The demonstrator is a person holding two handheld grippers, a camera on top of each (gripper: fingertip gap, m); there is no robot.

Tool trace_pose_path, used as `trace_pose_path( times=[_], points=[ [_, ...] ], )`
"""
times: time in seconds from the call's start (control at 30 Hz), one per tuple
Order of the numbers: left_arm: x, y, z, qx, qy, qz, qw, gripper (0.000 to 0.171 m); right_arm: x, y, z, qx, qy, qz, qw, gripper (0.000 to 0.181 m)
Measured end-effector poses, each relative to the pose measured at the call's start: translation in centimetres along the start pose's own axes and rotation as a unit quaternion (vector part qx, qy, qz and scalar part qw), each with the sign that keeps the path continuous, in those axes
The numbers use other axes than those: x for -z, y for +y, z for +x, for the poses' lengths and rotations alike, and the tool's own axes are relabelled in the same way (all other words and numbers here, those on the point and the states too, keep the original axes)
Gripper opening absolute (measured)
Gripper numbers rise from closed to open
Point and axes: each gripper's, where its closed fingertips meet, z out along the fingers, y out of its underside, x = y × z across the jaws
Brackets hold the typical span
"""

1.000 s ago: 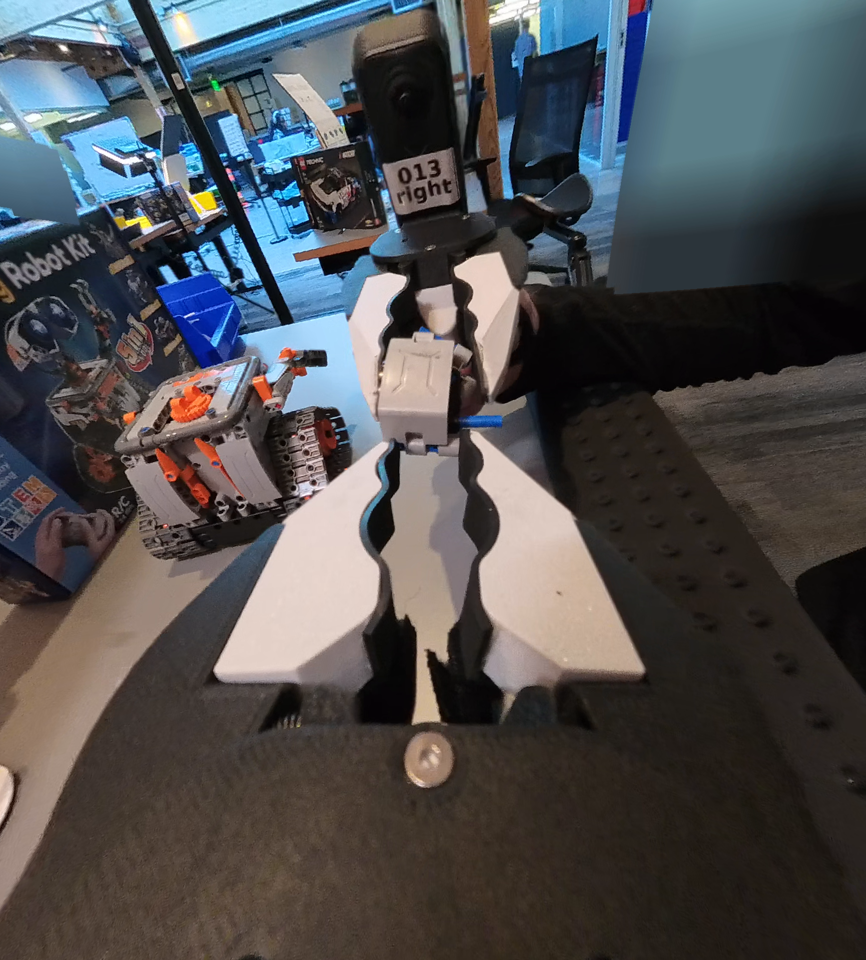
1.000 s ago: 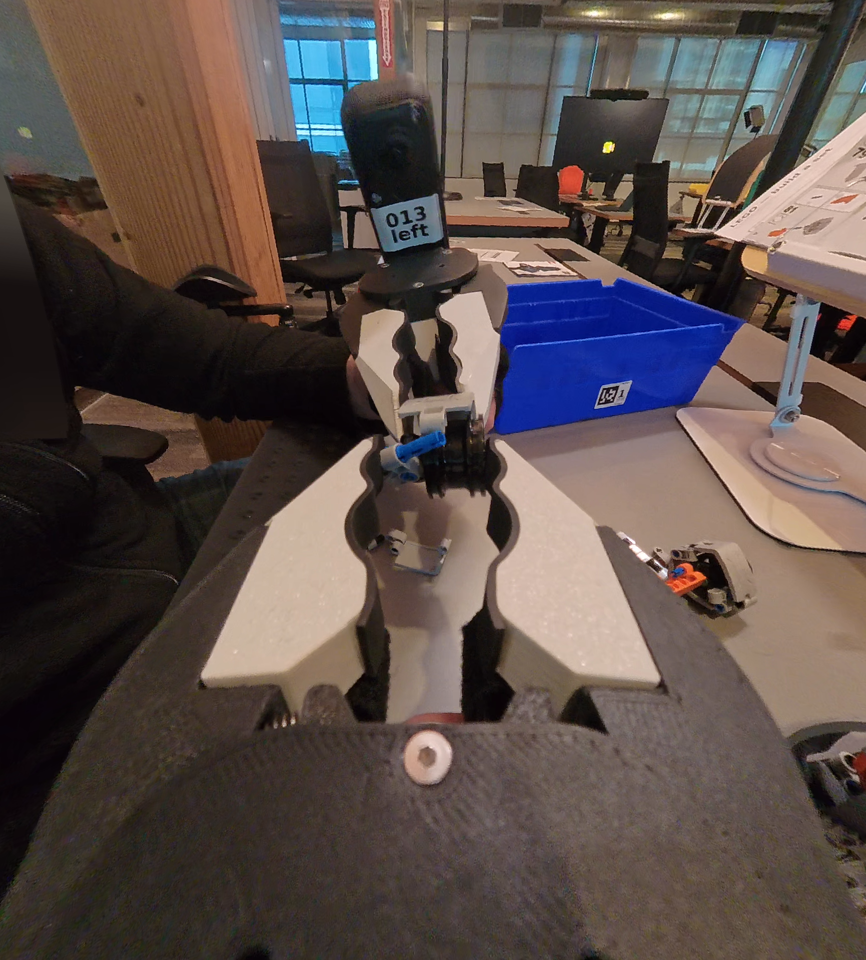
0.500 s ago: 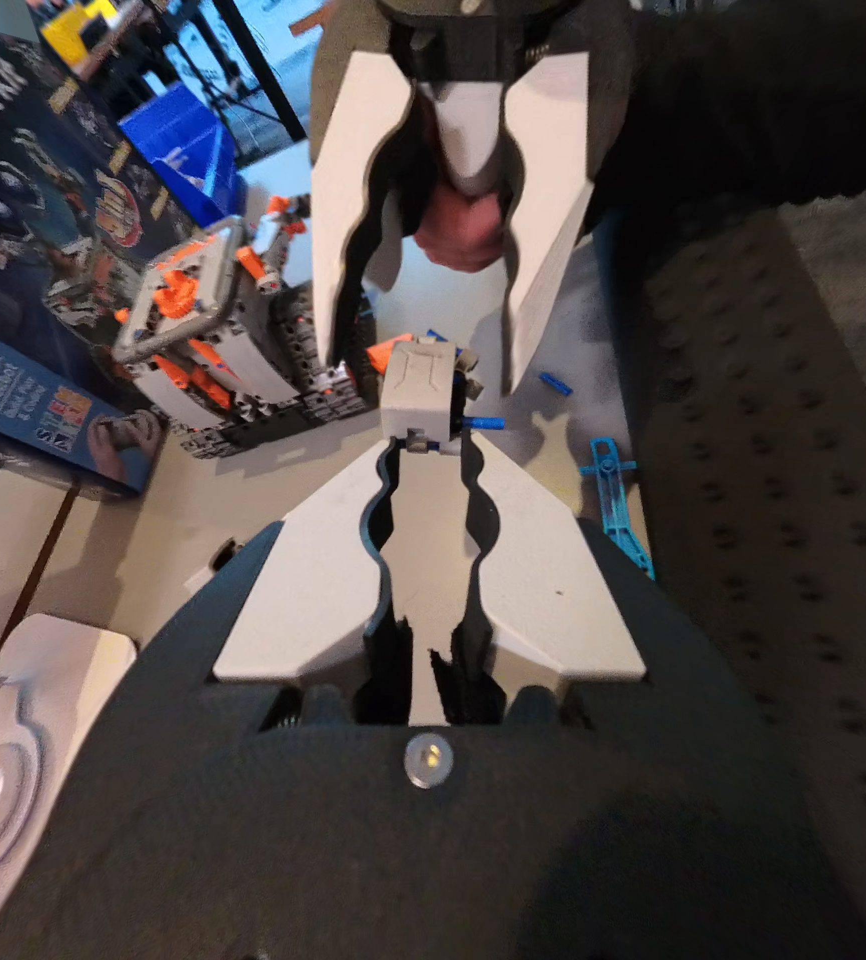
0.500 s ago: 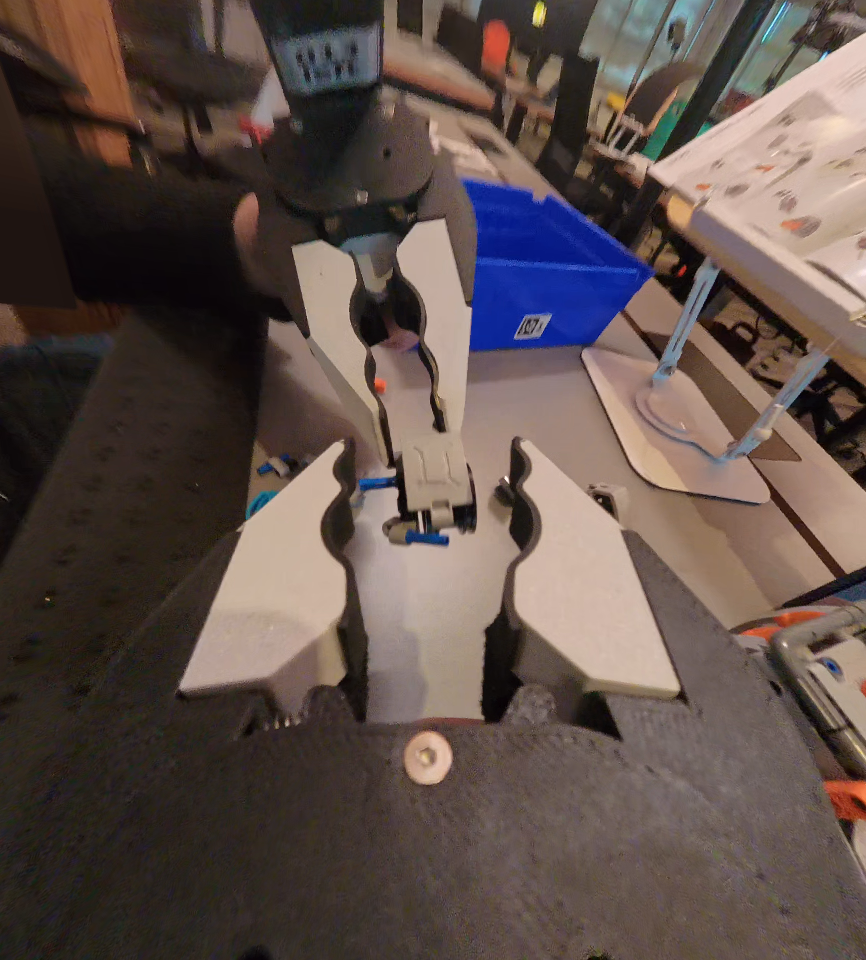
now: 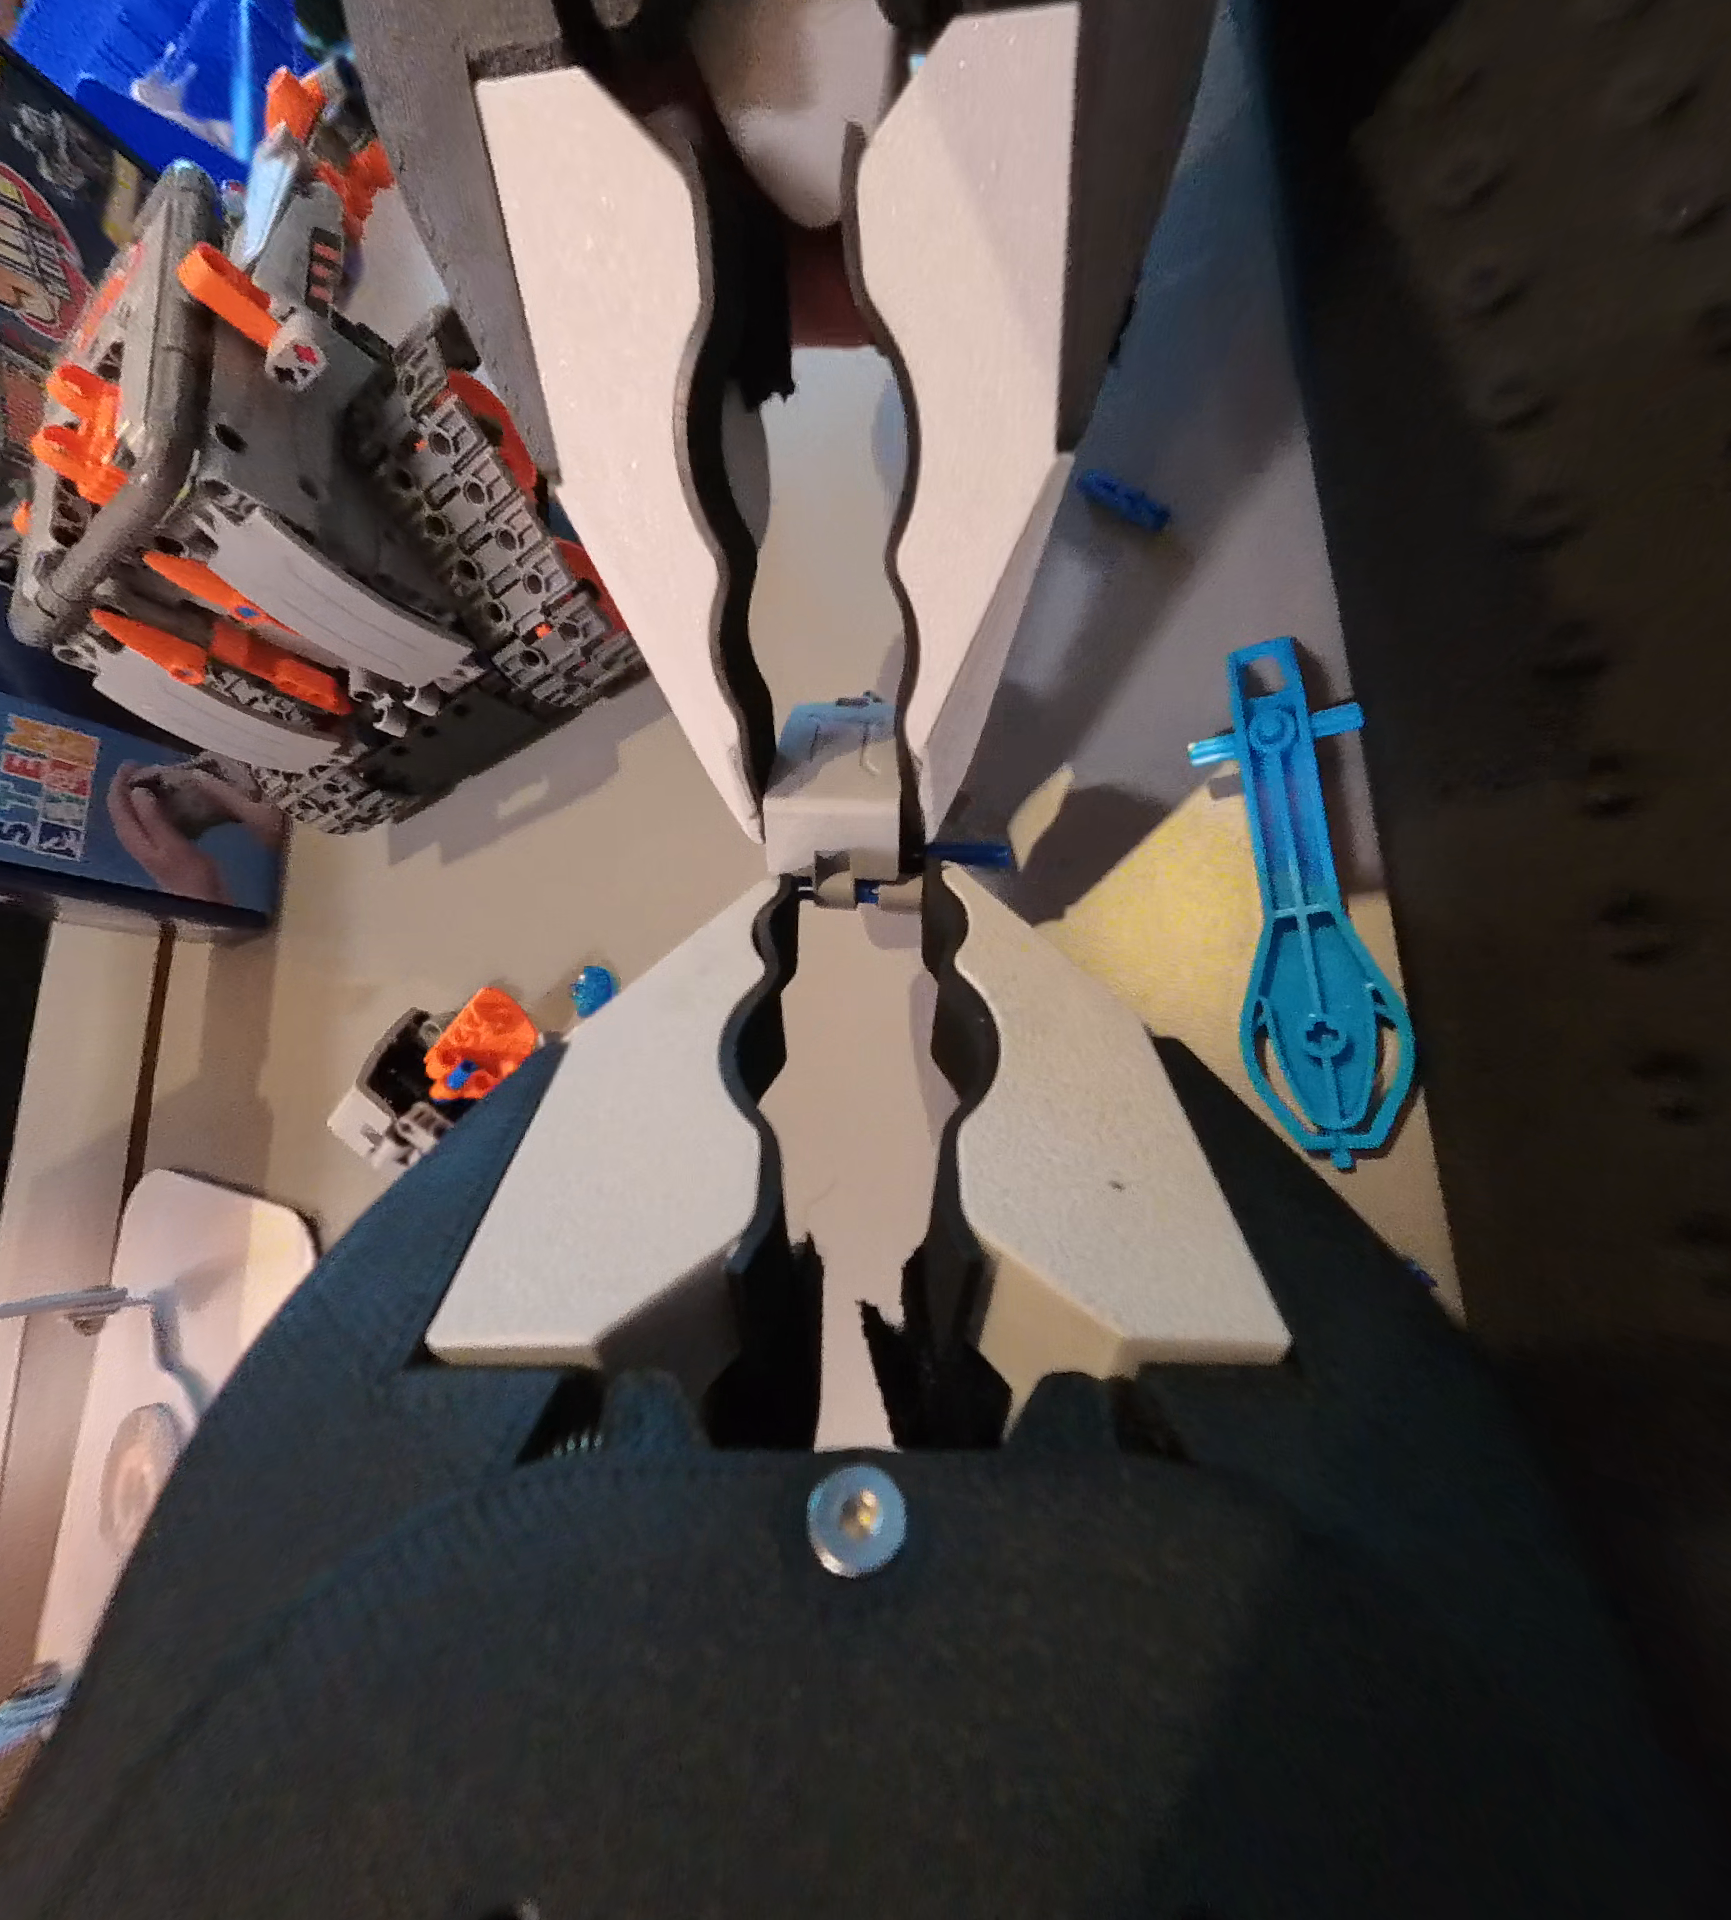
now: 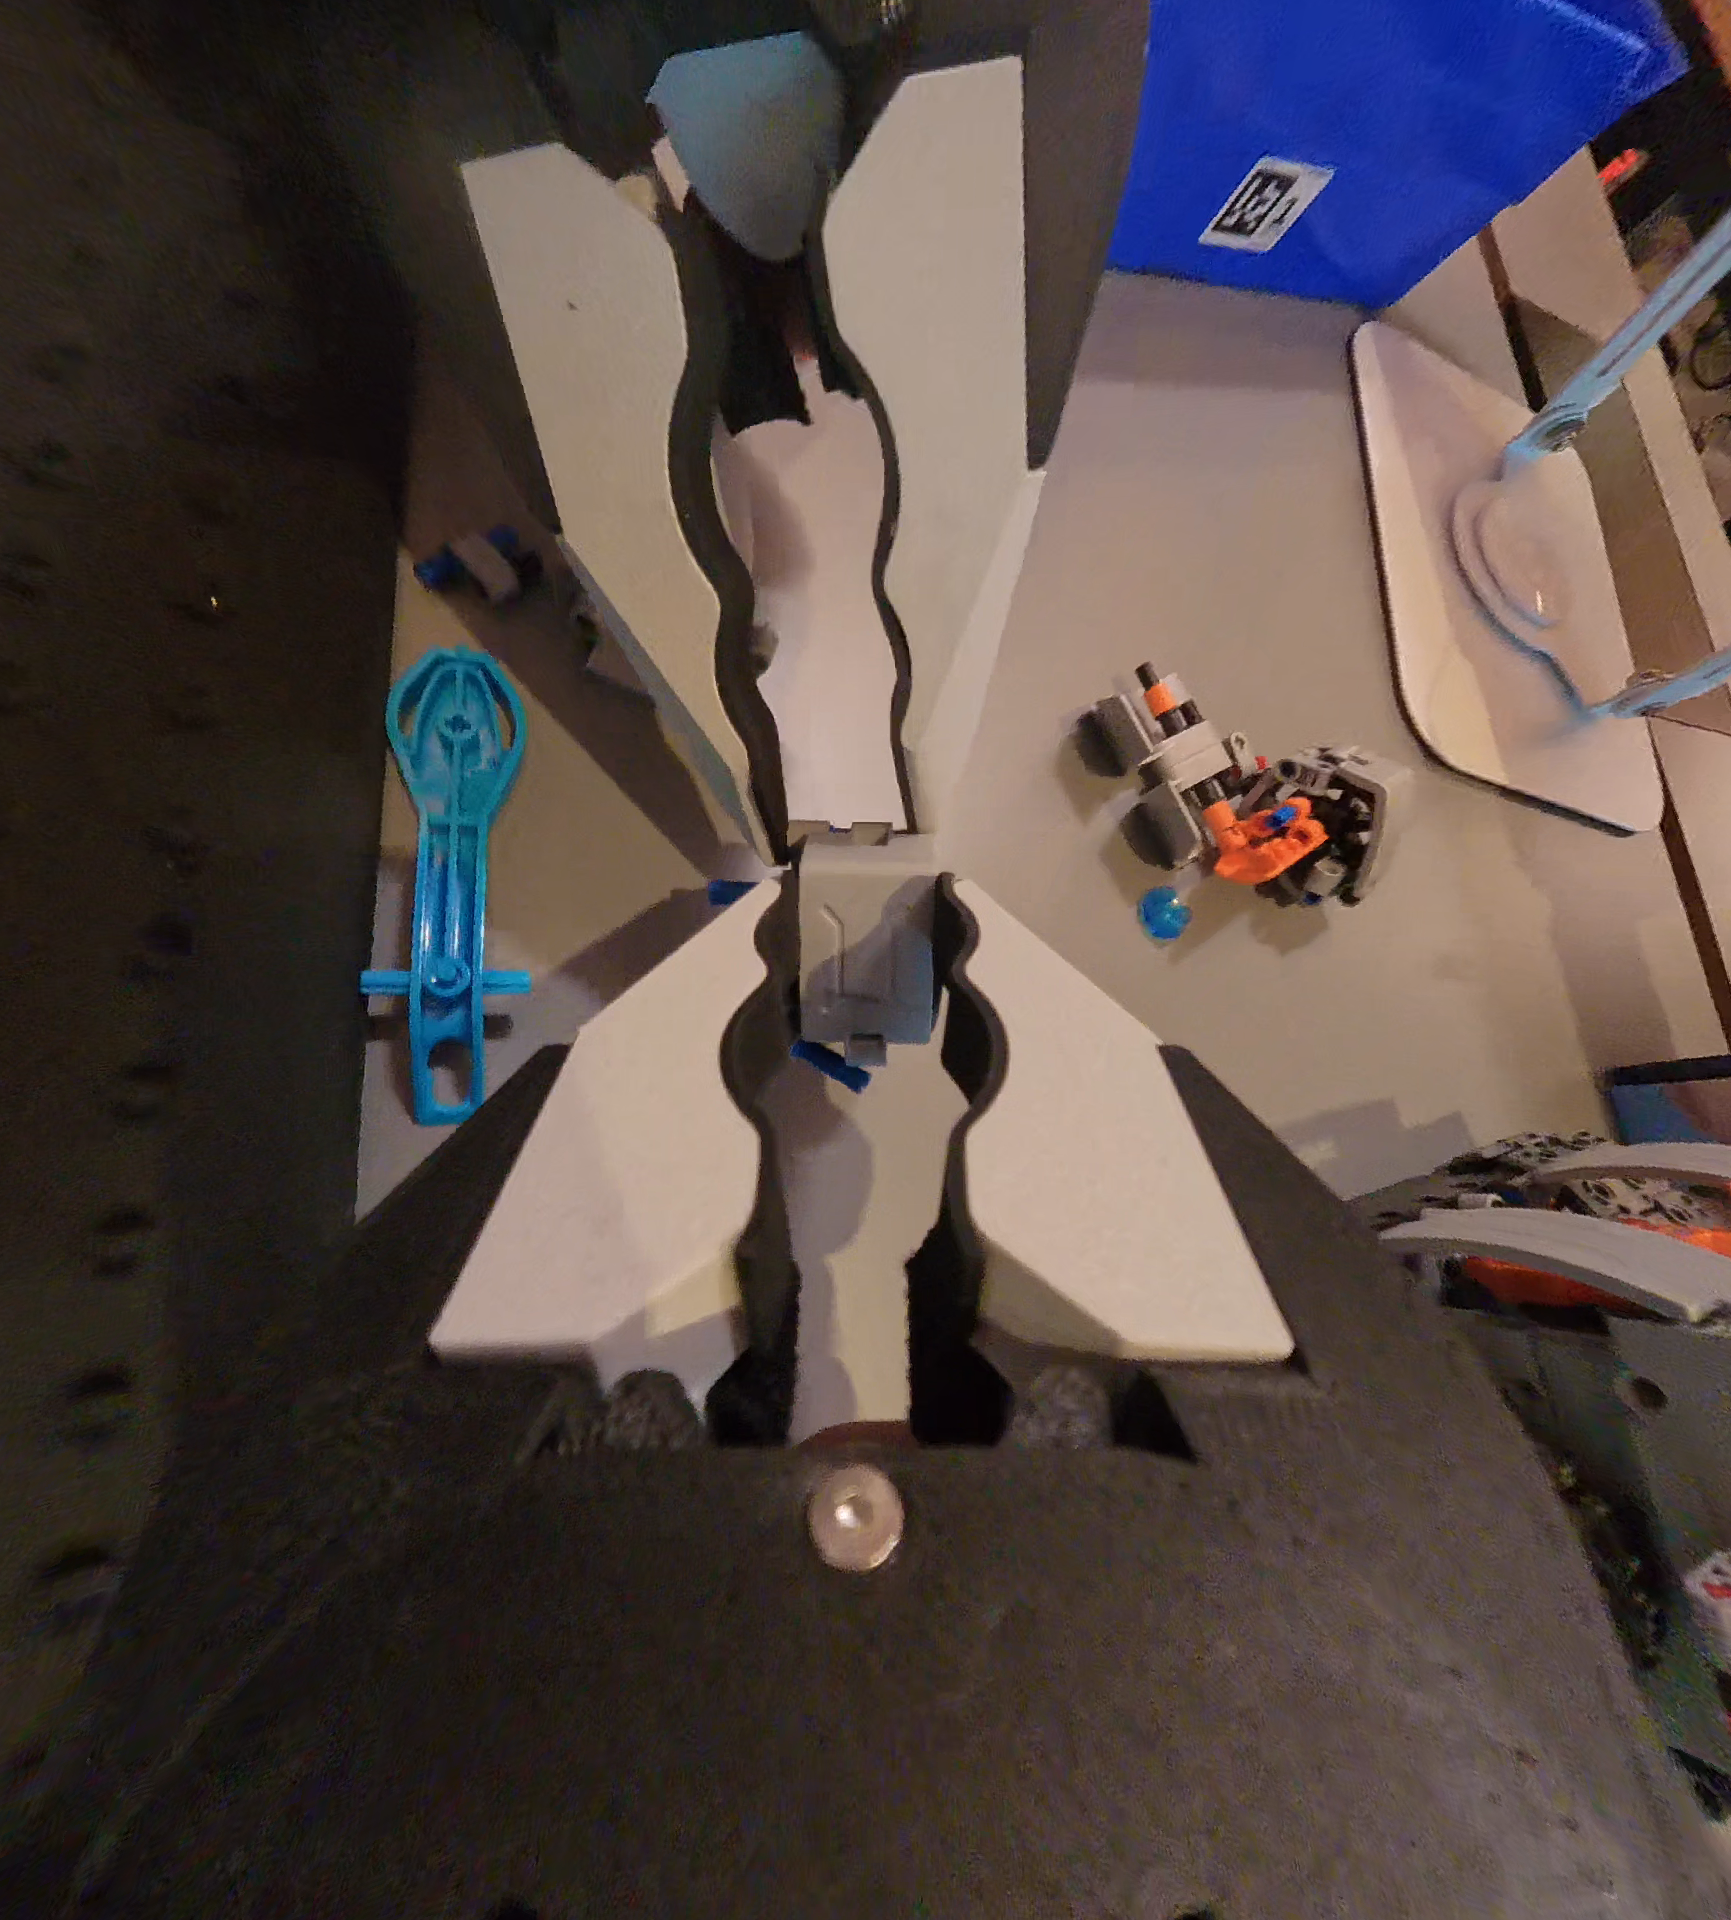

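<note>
Two grippers, tip to tip

The left gripper [image 5: 856, 883] and the right gripper [image 6: 861, 894] both point down, tips almost touching. Each one's fingers are close together, pinching.

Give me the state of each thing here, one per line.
Block, gripped by both grippers.
Left gripper, shut on block's end.
Right gripper, shut on block.
Blue tool, lying flat, untouched.
Tracked robot, upright, untouched.
Small assembly, lying loose.

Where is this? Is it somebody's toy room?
More likely a workbench for building brick-kit robots. A tracked grey-and-orange robot model stands beside its kit box, loose brick pieces lie on the table, and a blue parts bin sits behind.
</note>
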Motion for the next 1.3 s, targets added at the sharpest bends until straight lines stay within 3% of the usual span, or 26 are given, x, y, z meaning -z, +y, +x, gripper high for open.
trace_pose_path(
  times=[0.17, 0.4, 0.47, 0.57, 0.63, 0.7, 0.87, 1.23, 1.27, 1.3],
  points=[
    [-0.9, 0.8, 0.7, -0.024, -0.004, -0.015, 1.0, 0.02, -0.9, 1.0, -0.7, 0.034, 0.003, -0.04, 0.999, 0.022],
    [-1.3, 0.6, 1.0, -0.019, 0.01, -0.003, 1.0, 0.02, -0.8, 1.0, -1.2, 0.04, -0.01, -0.042, 0.998, 0.022],
    [-1.2, 0.3, 0.8, -0.026, -0.006, -0.005, 1.0, 0.021, -0.4, 0.8, -0.9, 0.025, -0.01, -0.024, 0.999, 0.022],
    [-0.4, -0.4, -0.2, 0.061, 0.014, 0.03, 0.998, 0.022, 0.3, -0.2, 0.0, -0.028, -0.017, 0.031, 0.999, 0.022],
    [-0.6, -0.1, -0.3, 0.073, 0.018, 0.031, 0.997, 0.023, 0.3, -0.6, 0.2, -0.042, -0.02, 0.048, 0.998, 0.022],
    [-1.0, 0.4, -0.1, 0.077, 0.024, 0.02, 0.997, 0.032, 0.5, -0.8, 0.4, -0.053, -0.02, 0.063, 0.996, 0.022],
    [-0.3, -0.6, -0.1, 0.112, 0.056, 0.069, 0.99, 0.009, 1.1, -1.4, 0.6, -0.058, -0.021, 0.086, 0.994, 0.022],
    [-0.6, -0.3, 1.1, 0.105, 0.075, 0.055, 0.99, 0.005, 0.8, -1.3, -0.7, 0.019, 0.002, 0.036, 0.999, 0.022],
    [-0.8, 0.1, 0.9, 0.095, 0.068, 0.044, 0.992, 0.006, 0.7, -1.4, -1.2, 0.027, -0.006, 0.035, 0.999, 0.022],
    [-0.6, 0.5, -1.3, 0.099, 0.002, 0.036, 0.994, 0.0, 0.4, -1.8, -3.2, 0.043, -0.051, 0.044, 0.997, 0.01]
  ],
)
